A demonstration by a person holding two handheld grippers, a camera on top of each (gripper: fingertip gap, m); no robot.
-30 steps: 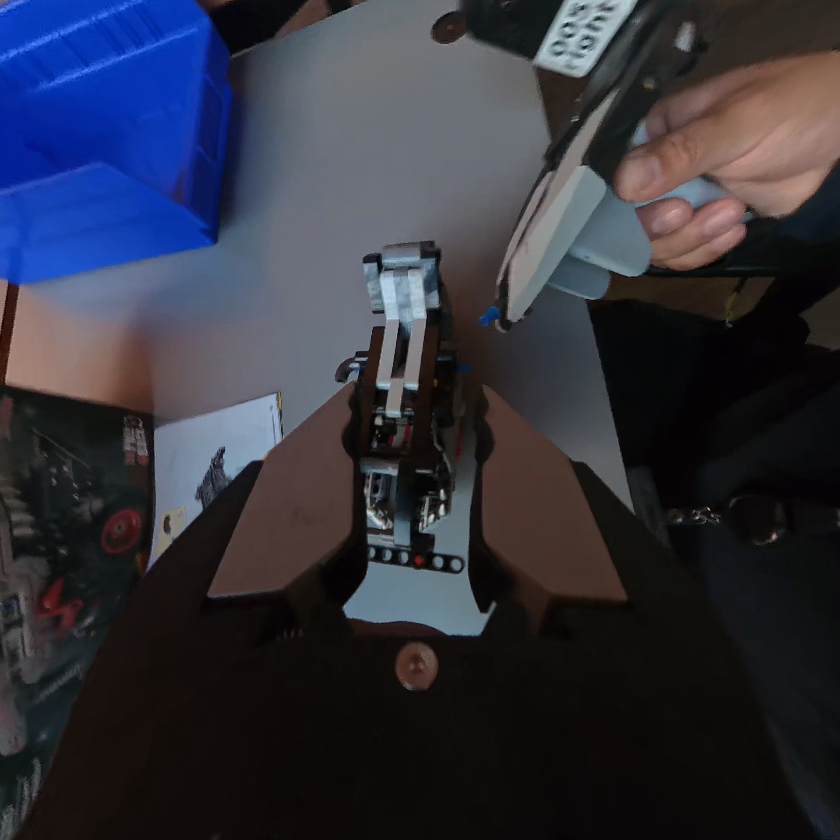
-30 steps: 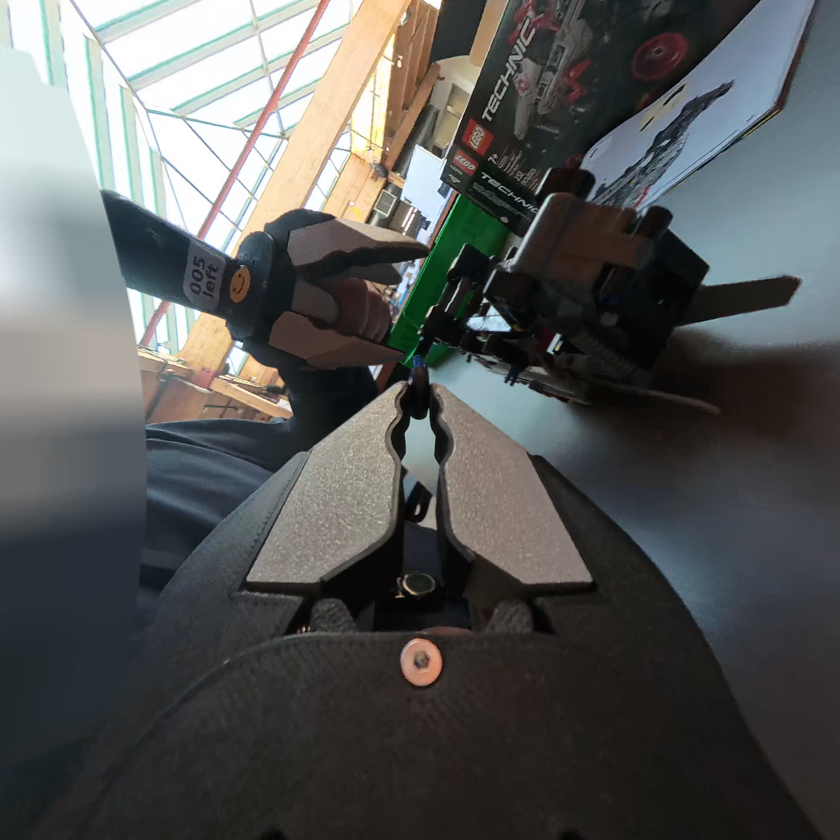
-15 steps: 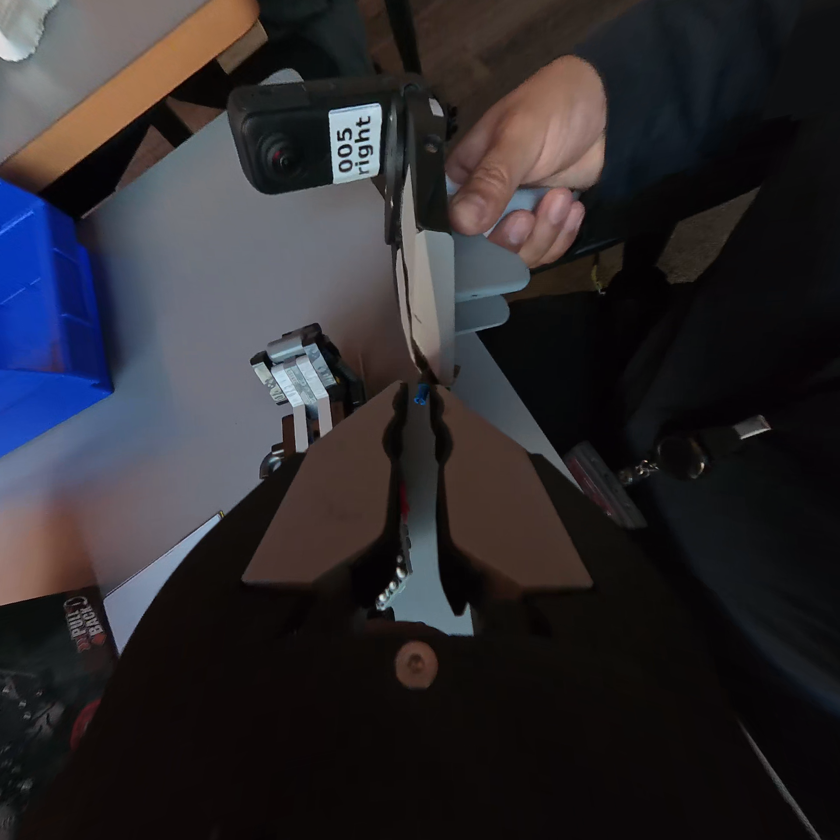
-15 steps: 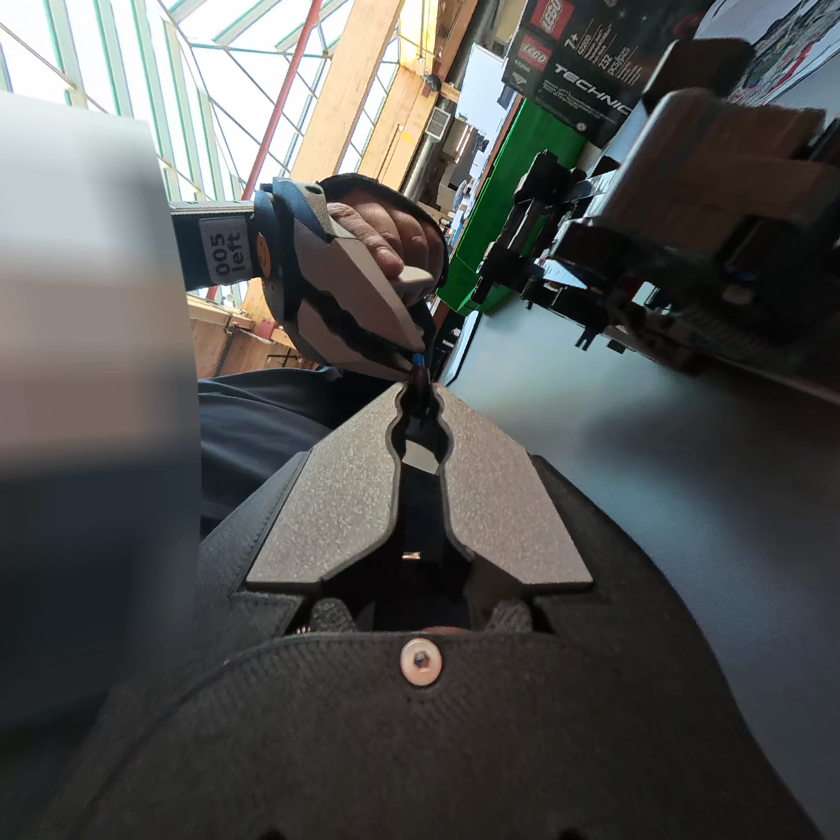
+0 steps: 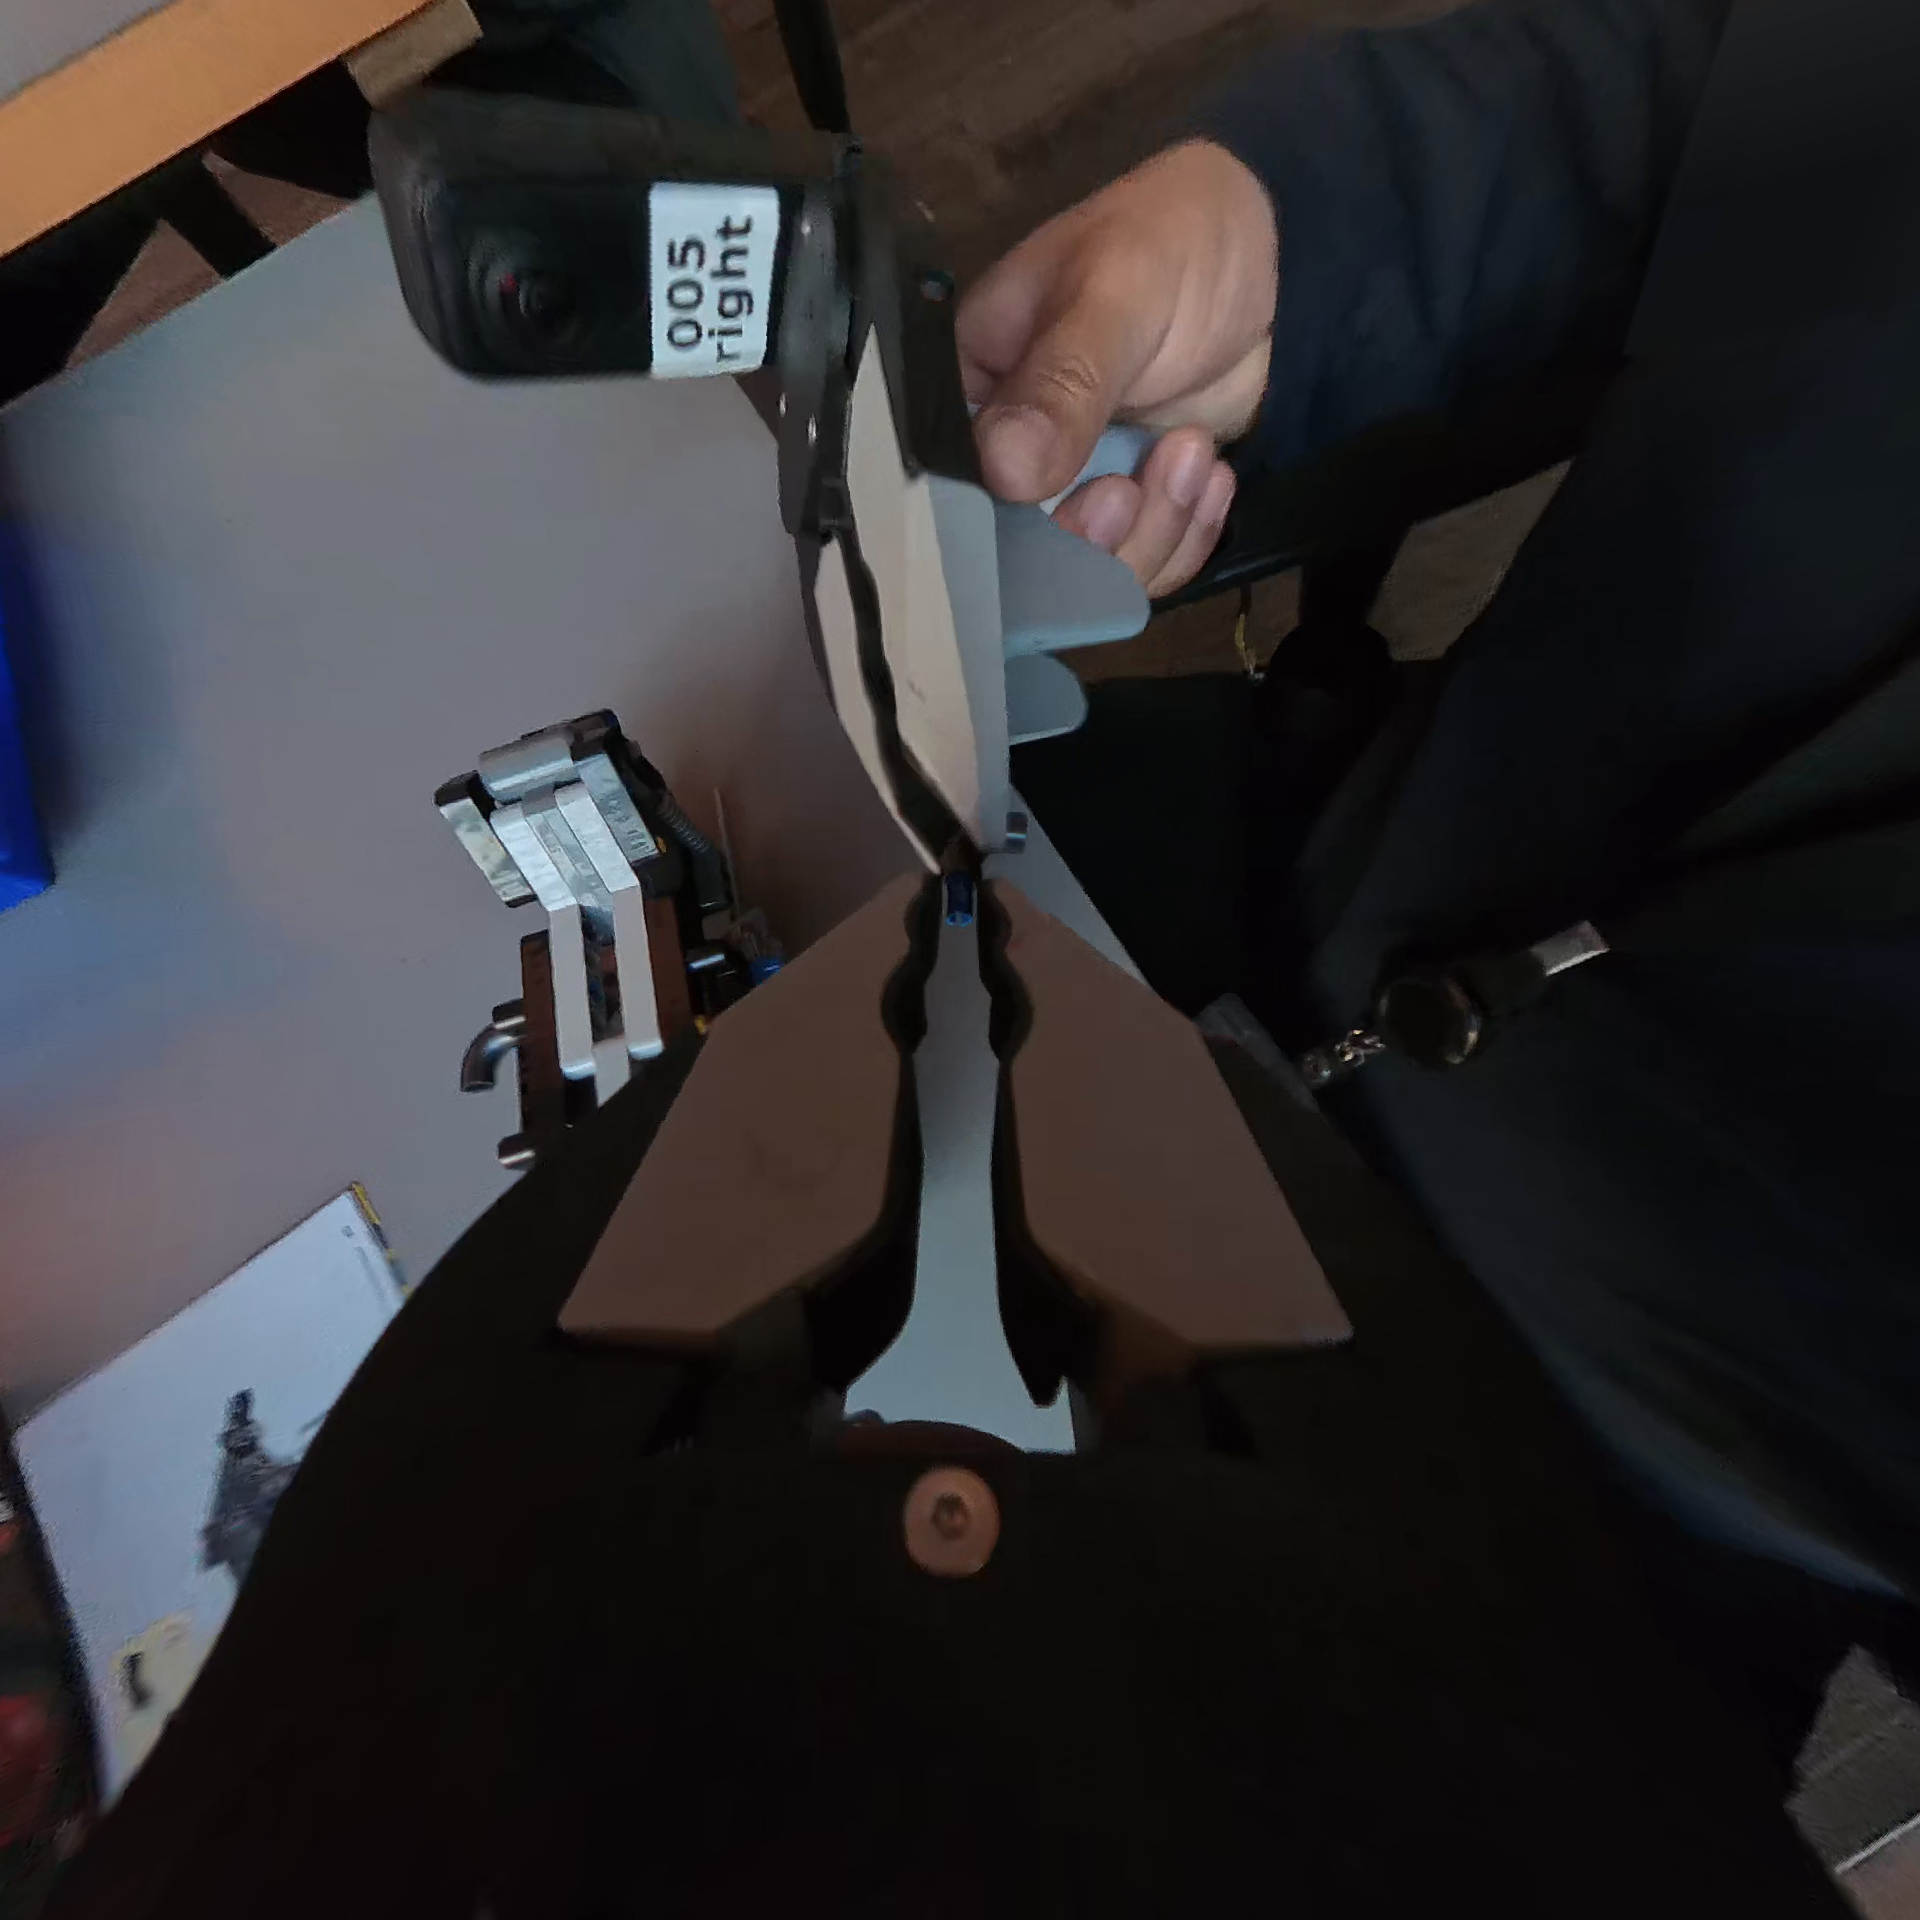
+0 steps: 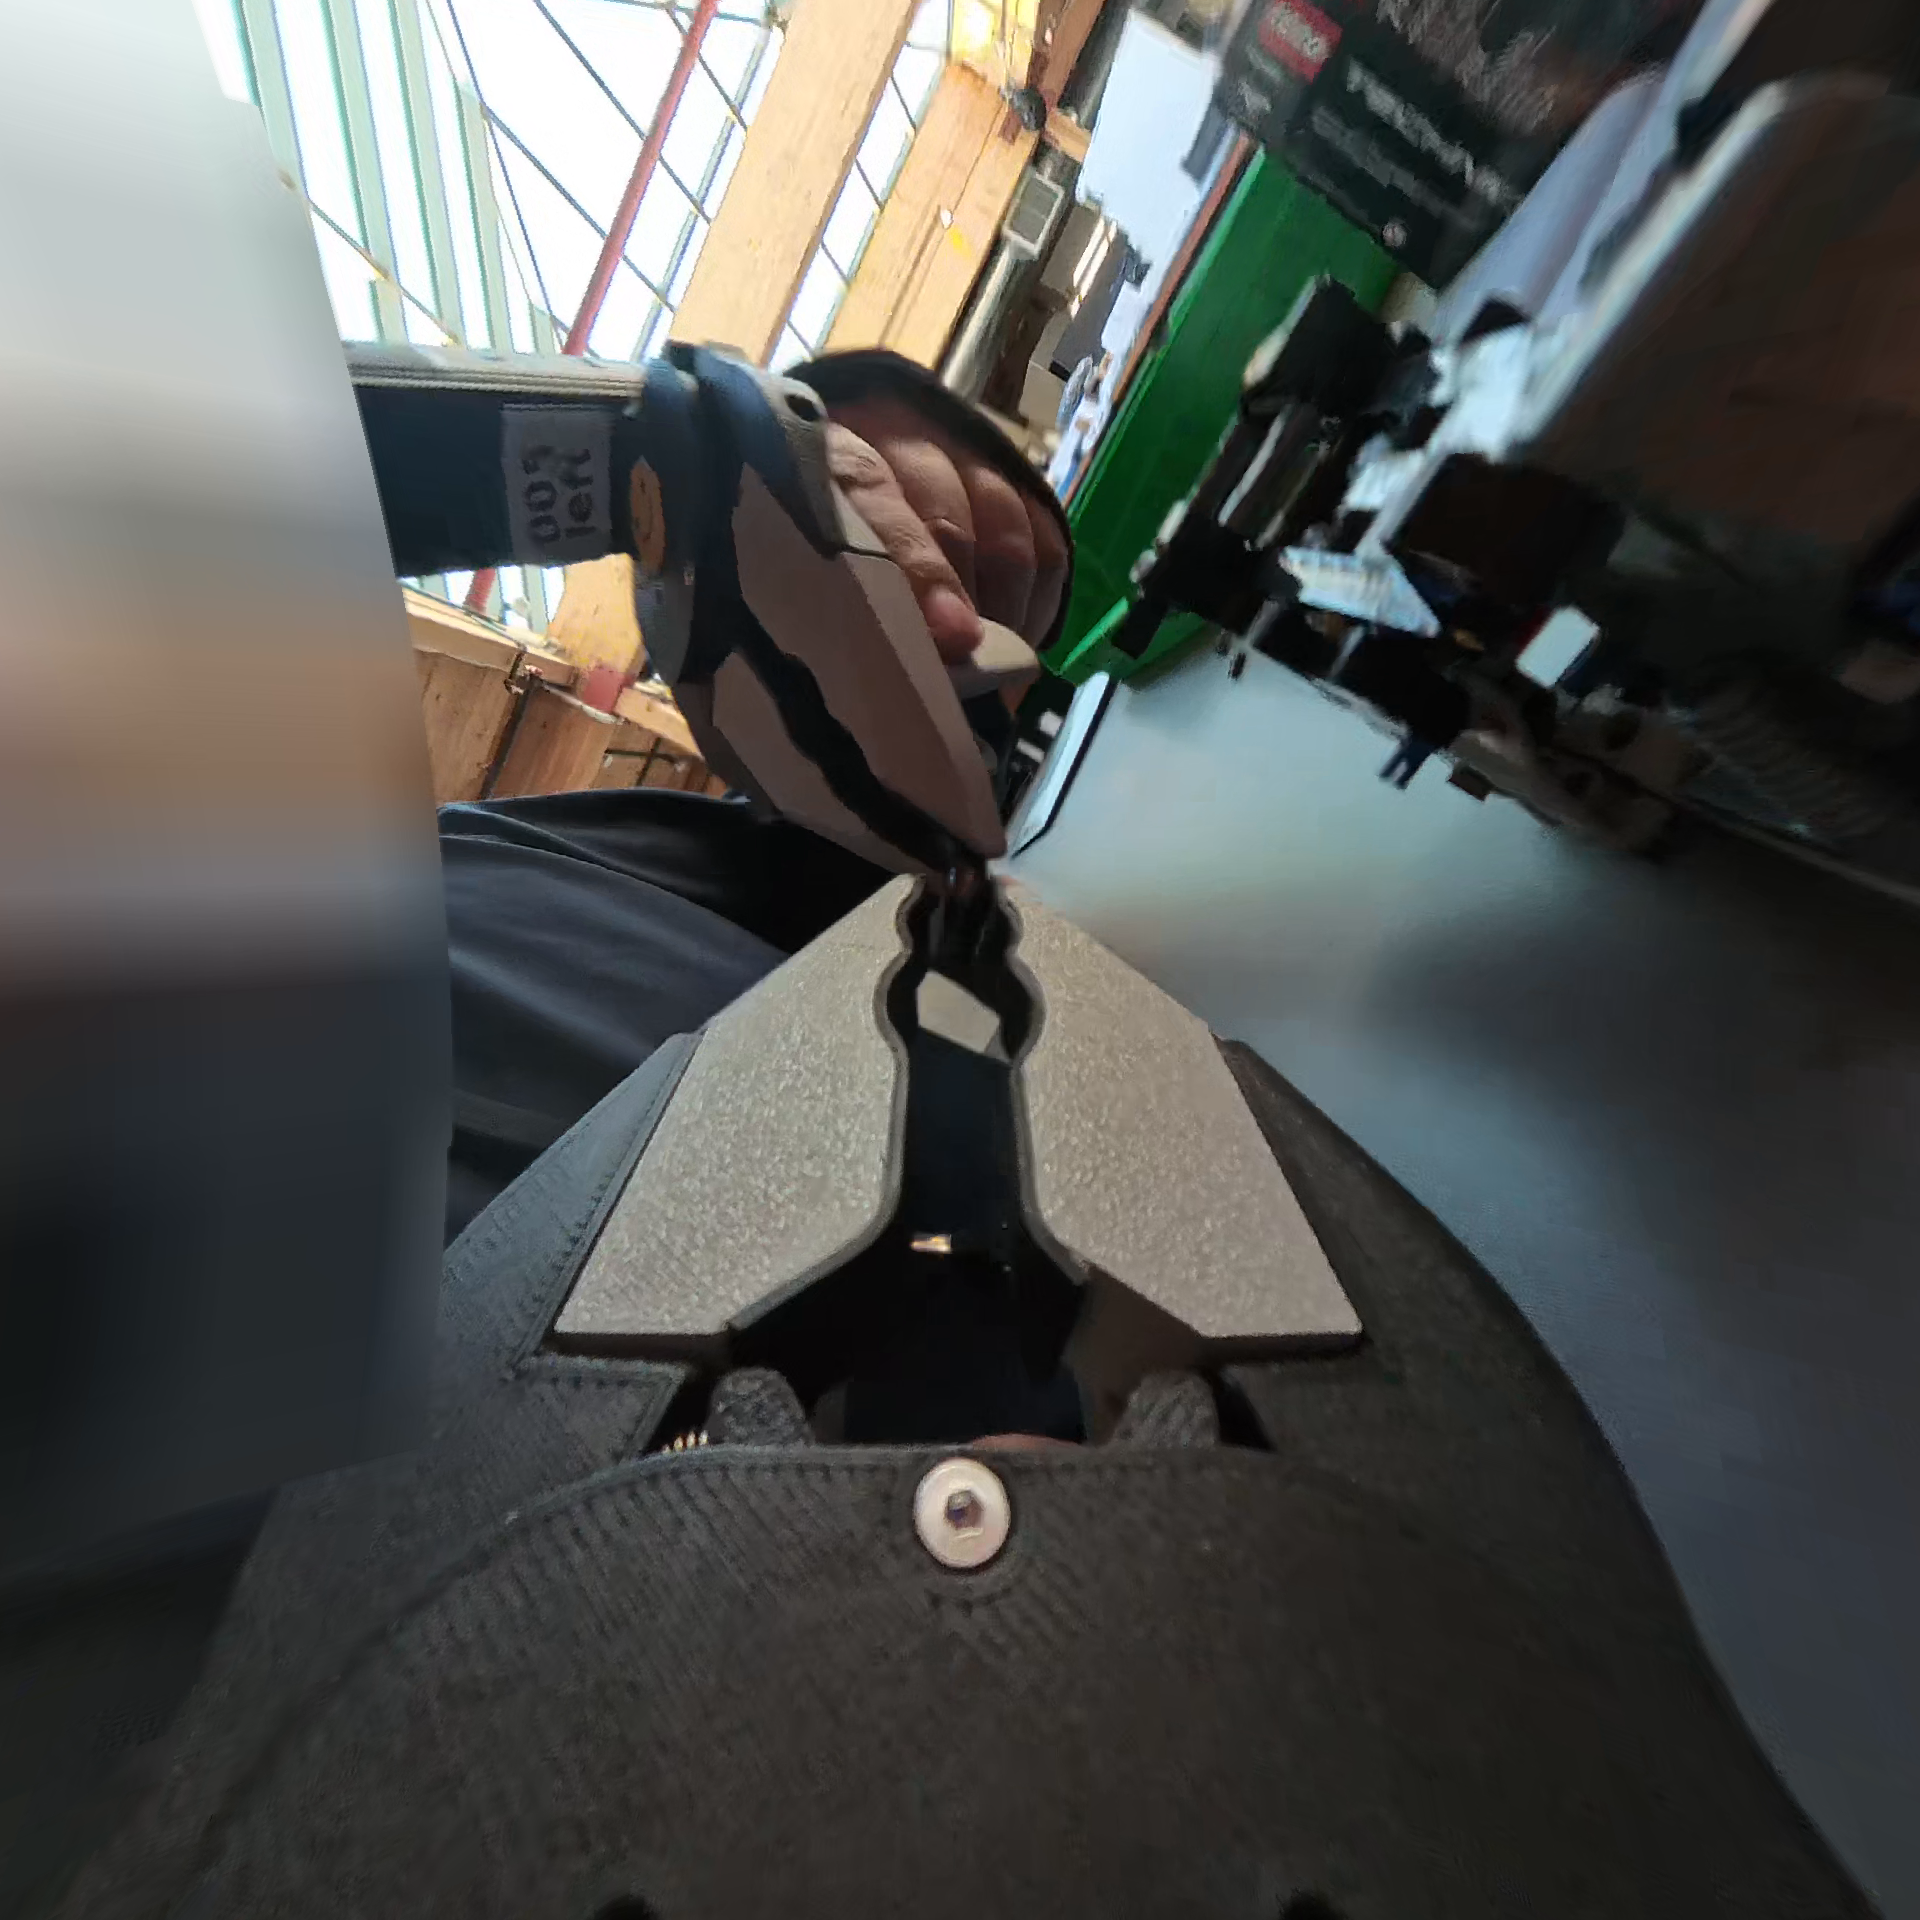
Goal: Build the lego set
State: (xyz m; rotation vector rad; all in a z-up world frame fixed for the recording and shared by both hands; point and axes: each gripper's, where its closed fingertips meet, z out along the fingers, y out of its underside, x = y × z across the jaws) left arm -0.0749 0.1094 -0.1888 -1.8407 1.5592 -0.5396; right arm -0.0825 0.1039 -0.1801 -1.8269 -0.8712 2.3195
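Tip to tip above the smooth grey worktop, the left hand-held gripper and right hand-held gripper both pinch a small blue plastic peg. The blocky grey-and-black lego model stands just left.

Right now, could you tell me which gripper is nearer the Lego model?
Left. The left gripper has one finger overlapping the Lego model; the right gripper angles away, only its tips meeting the left's.

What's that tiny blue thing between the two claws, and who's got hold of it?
A small blue pin: right claw pinches its far end, left claw its near end.
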